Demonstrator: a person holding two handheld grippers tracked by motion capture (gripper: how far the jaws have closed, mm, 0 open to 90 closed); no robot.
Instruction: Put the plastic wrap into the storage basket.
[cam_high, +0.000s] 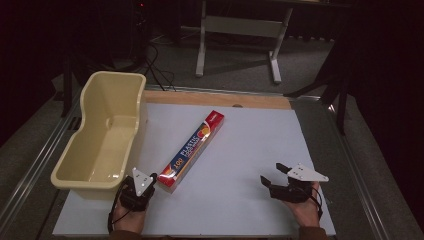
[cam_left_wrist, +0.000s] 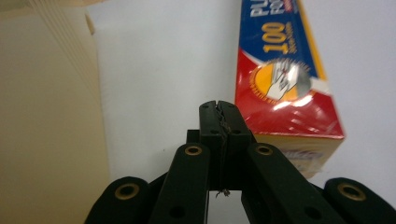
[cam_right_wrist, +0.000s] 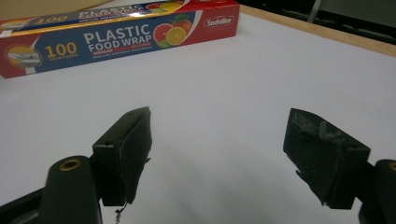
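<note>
A long box of plastic food wrap (cam_high: 192, 150), red and blue, lies diagonally on the white board (cam_high: 240, 150). My left gripper (cam_high: 152, 176) sits at the box's near end, just to its left. In the left gripper view its jaws (cam_left_wrist: 219, 106) stand pressed together with nothing between them, and the box end (cam_left_wrist: 285, 74) lies right beside them. My right gripper (cam_high: 272, 173) rests low over the board at the front right, well apart from the box. It is open and empty (cam_right_wrist: 219, 126), with the box (cam_right_wrist: 116, 37) lying across the far side of that view.
A cream plastic tub (cam_high: 135, 85) stands along the board's left edge, close to the left gripper, and its wall (cam_left_wrist: 46, 116) rises just left of the jaws. A wooden strip (cam_high: 215, 99) borders the board at the back. Metal rails run down both table sides.
</note>
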